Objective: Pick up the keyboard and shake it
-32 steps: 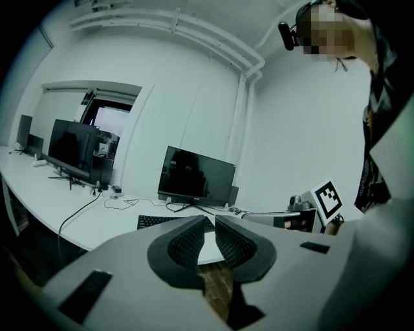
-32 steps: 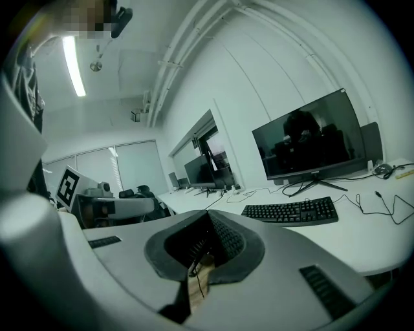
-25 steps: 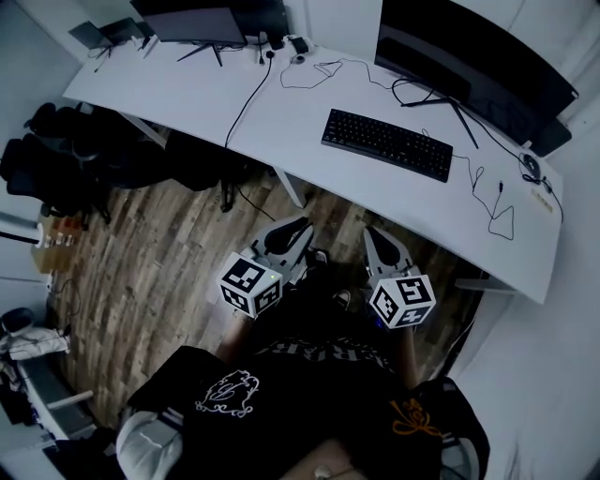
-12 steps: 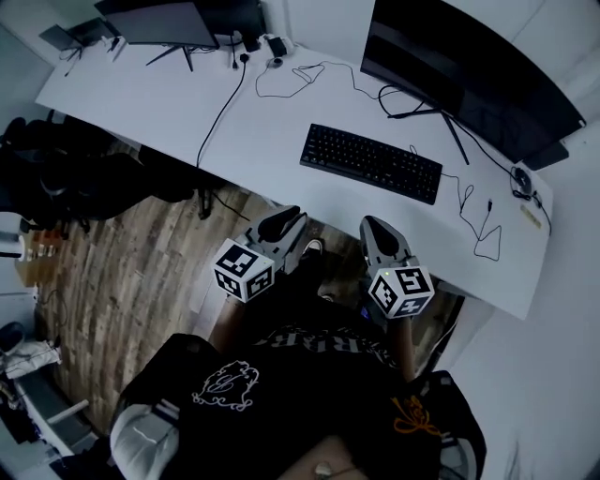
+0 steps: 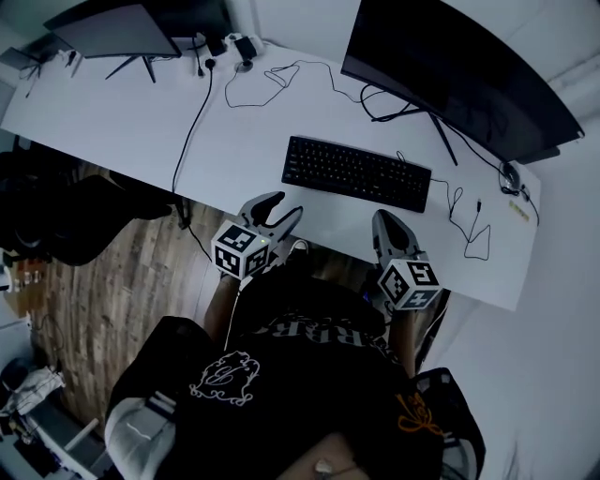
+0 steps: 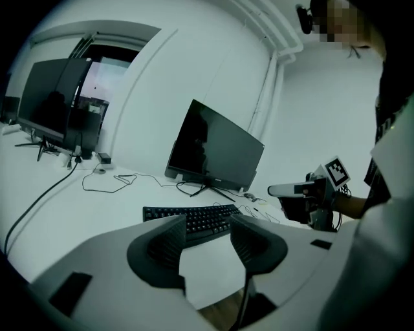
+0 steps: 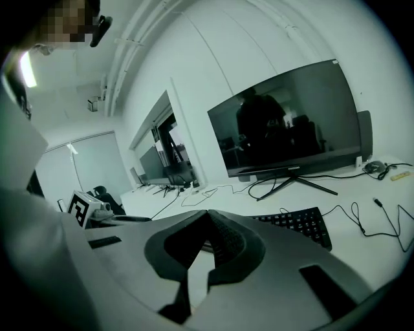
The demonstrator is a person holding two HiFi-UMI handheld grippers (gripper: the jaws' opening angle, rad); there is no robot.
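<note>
A black keyboard lies flat on the white desk, in front of a large dark monitor. My left gripper hovers at the desk's front edge, short of the keyboard's left end; its jaws are opening with nothing between them. In the left gripper view the keyboard shows past the parted jaws of the left gripper. My right gripper is shut and empty, near the front edge below the keyboard's right end. In the right gripper view its closed tips hide part of the keyboard.
A thin cable loops on the desk right of the keyboard, and more cables lie behind it. A second monitor stands at the far left. Dark chairs sit on the wood floor at left.
Both grippers have come forward from over the floor to the desk's front edge, nearer the keyboard. The left jaws, shut before, now stand apart.
</note>
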